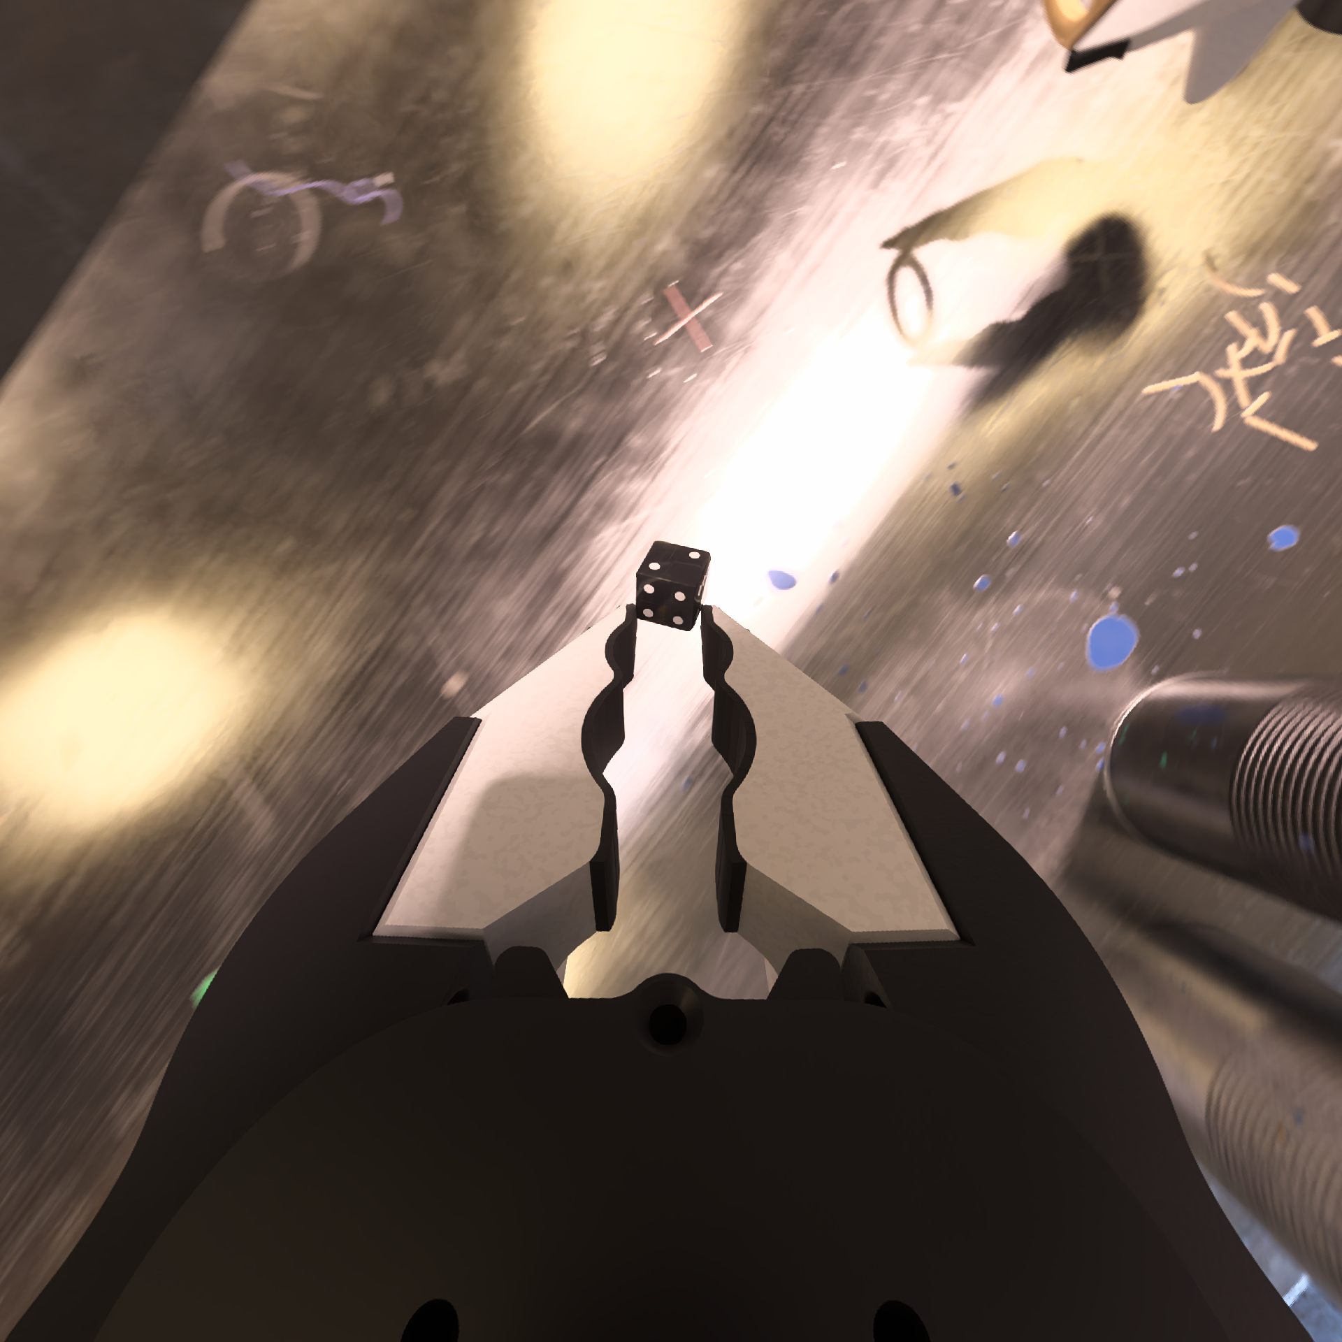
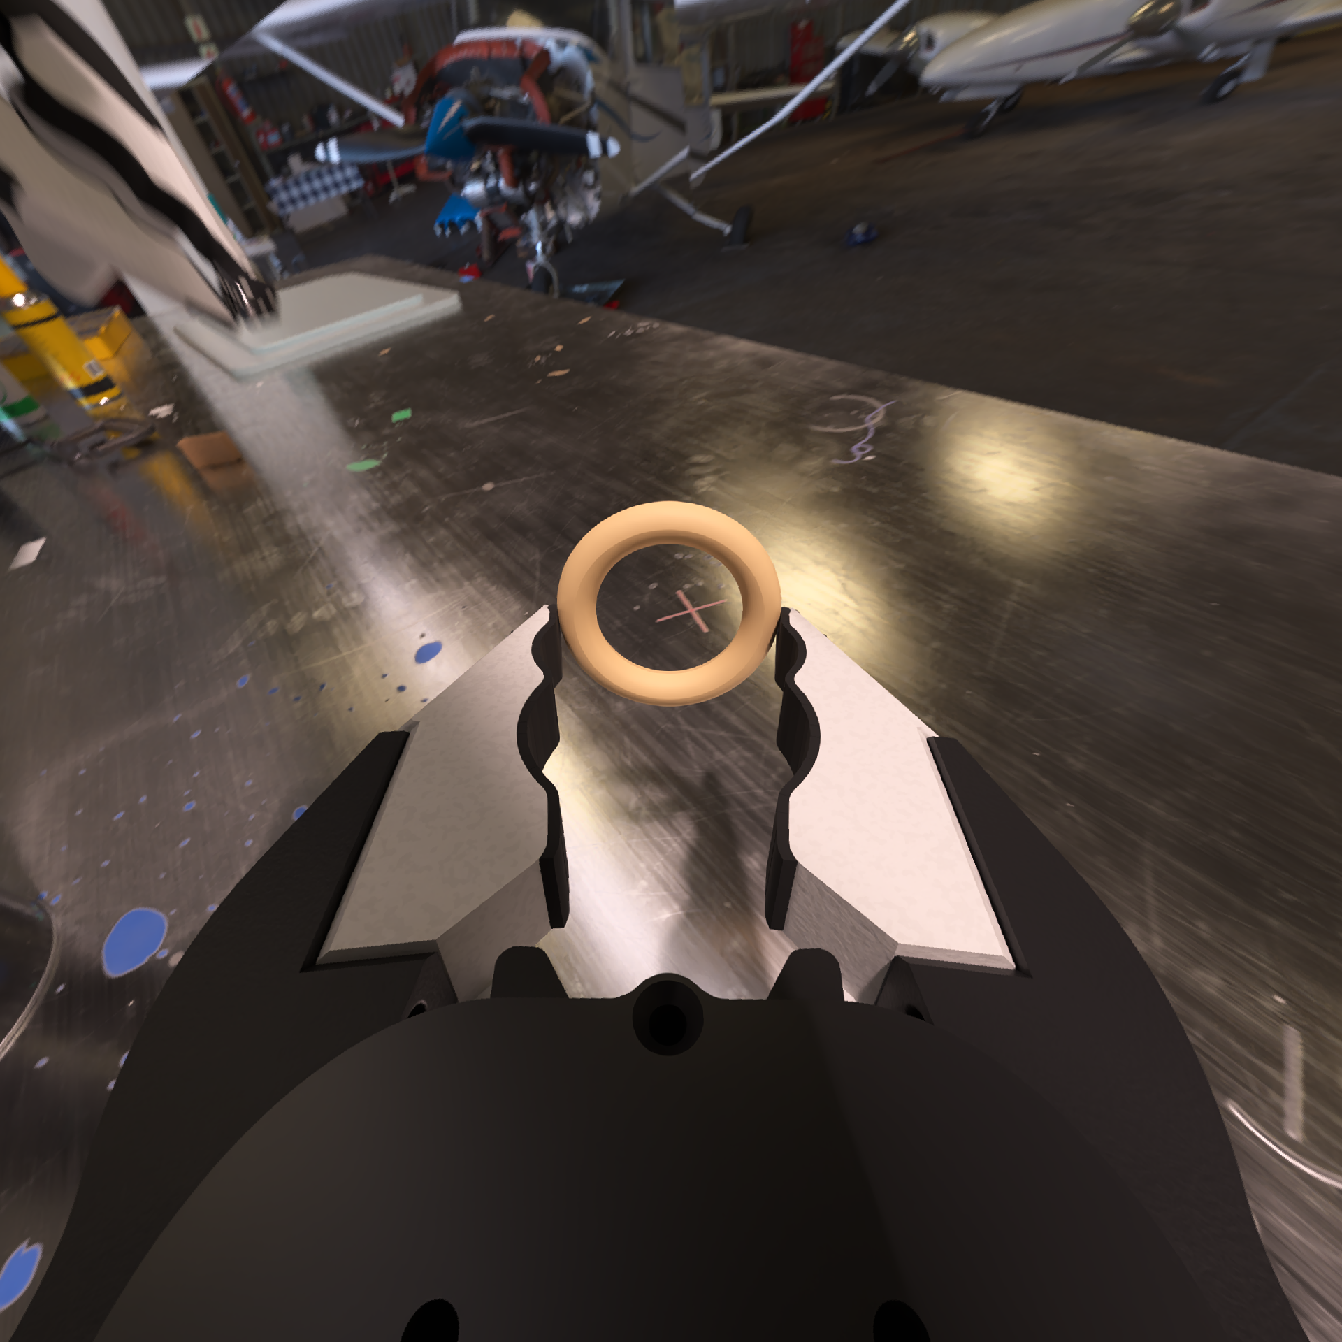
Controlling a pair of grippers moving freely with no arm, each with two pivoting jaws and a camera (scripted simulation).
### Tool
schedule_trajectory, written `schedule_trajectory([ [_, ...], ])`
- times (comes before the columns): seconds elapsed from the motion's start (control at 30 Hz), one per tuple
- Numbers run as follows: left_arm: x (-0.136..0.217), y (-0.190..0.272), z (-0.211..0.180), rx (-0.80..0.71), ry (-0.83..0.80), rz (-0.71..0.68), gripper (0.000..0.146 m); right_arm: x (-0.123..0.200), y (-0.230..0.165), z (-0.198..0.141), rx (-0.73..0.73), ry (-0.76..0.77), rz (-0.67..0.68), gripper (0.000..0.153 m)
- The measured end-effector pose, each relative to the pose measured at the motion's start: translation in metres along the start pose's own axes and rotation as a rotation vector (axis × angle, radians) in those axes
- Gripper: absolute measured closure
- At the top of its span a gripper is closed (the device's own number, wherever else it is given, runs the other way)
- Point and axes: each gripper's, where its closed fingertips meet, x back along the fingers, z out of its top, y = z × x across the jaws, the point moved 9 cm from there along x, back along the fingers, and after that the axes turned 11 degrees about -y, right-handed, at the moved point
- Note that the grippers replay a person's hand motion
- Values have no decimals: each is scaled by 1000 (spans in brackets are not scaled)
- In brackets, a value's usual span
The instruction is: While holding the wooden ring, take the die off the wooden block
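In the left wrist view my left gripper (image 1: 668, 616) is shut on a small black die (image 1: 672, 585) with white pips, held at the fingertips above the metal table (image 1: 363, 472). In the right wrist view my right gripper (image 2: 668, 626) is shut on a tan wooden ring (image 2: 581, 581), held by its sides above the table. A small brown block (image 2: 210, 450) lies on the table far left, with nothing on it. The left gripper (image 2: 243, 294) shows blurred at the top left, above and beyond the block. The right gripper with the ring (image 1: 1067, 18) shows at the top right corner of the left wrist view.
A dark ribbed metal cylinder (image 1: 1234, 770) lies at the right in the left wrist view. A pale flat board (image 2: 348, 312) lies at the table's far left corner. The table (image 2: 944, 581) bears blue paint spots (image 2: 134, 940) and a pink cross (image 2: 690, 611). Beyond its edge is a hangar floor.
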Motion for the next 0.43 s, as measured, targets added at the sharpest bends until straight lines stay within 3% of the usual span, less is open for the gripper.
schedule_trajectory([
  [0.2, -100, 43, 51, -45, 47, -230, 129, 25, 21, 1, -62, 96, -70, 93],
  [0.43, -155, 77, 79, -87, 96, -363, 129, 31, 24, 2, -55, 95, -80, 93],
])
